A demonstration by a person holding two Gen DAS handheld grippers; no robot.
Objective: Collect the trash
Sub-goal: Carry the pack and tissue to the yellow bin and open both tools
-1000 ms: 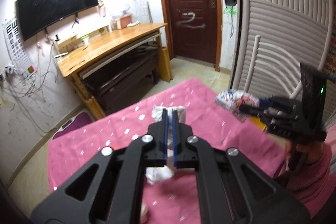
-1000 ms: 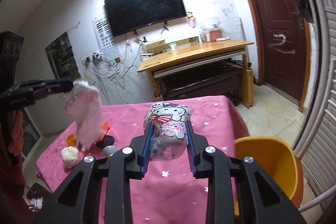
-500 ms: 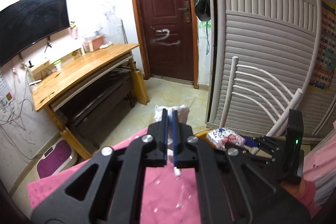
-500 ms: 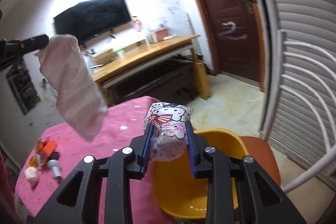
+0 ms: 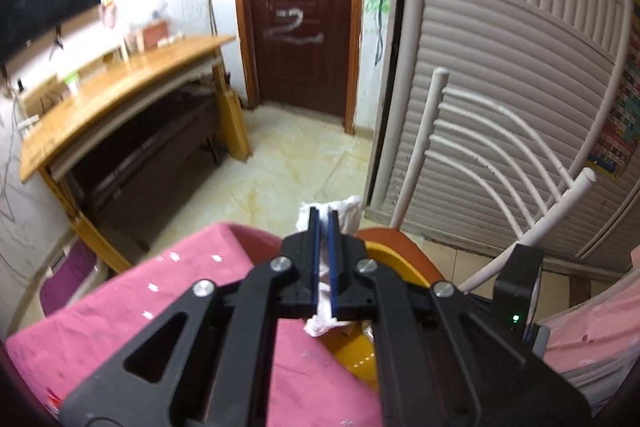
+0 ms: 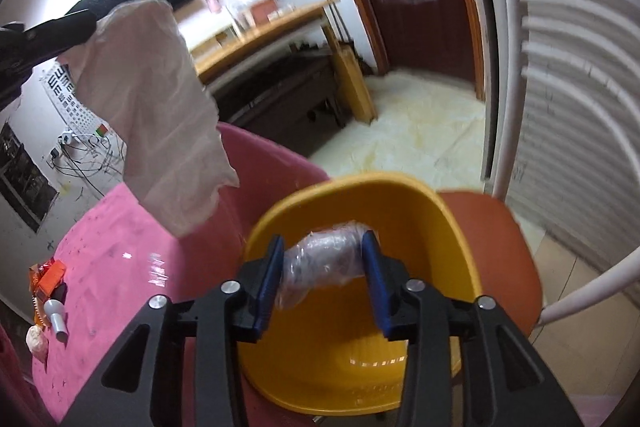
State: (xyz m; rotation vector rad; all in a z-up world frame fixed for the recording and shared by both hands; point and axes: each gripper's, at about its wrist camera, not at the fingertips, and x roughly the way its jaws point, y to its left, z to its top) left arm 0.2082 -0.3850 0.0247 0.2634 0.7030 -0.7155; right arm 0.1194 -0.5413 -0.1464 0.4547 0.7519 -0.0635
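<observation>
**Two soft loads over the bin**

While both my tools hang at the corner of the pink-clothed desk (image 6: 116,239), the yellow bin (image 6: 448,227) sits open on the orange chair seat (image 6: 508,227) just below, so it takes whatever I let fall.

Largest of my loads is the tissue (image 6: 160,107), a limp pinkish-white sheet. My left gripper (image 5: 323,227) has its fingers pressed nearly flat together on the top edge, and the rest dangles free beside the bin's rim. I judge it almost weightless and easily torn; a hold on the bunched upper edge suits it, since a single ply would rip or slide out.

Smaller is the snack wrapper (image 6: 322,261), a crinkled, shiny plastic packet. My right gripper (image 6: 324,267) pinches it across the middle, fingers spread about as wide as the puffed packet, directly over the bin's mouth. It looks light, springy and slick, so a grip across the fat middle seems safer than a corner.

Smaller scraps lie near the desk's far edge: an orange packet (image 6: 48,273) and a white wad (image 6: 37,341).
</observation>
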